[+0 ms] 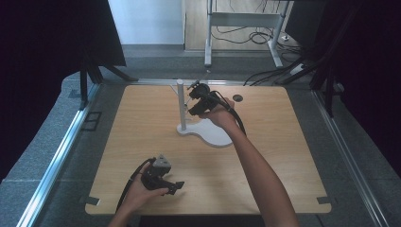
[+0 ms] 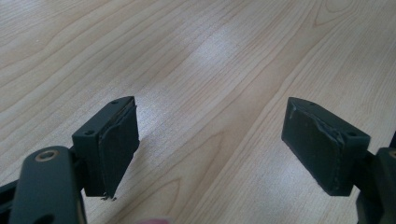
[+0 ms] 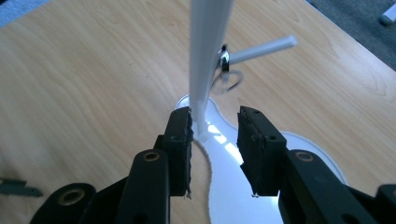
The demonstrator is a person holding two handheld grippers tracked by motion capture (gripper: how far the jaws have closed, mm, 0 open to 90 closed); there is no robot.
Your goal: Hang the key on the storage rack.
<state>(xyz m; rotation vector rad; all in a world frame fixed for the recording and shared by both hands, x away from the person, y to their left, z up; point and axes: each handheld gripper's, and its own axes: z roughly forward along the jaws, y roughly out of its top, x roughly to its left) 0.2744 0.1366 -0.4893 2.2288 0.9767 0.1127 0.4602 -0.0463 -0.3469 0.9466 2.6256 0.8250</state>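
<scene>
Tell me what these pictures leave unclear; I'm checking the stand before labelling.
- Small metal ring on the stand's peg: right gripper view, partly behind the white post, too small to identify.
- Post top: cut by the upper edge there.
- Right claw tips: high view, too small and dark.

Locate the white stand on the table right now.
The white stand rises from its flat base at the table's far centre in the high view, just left of the right hand-held gripper.
</scene>
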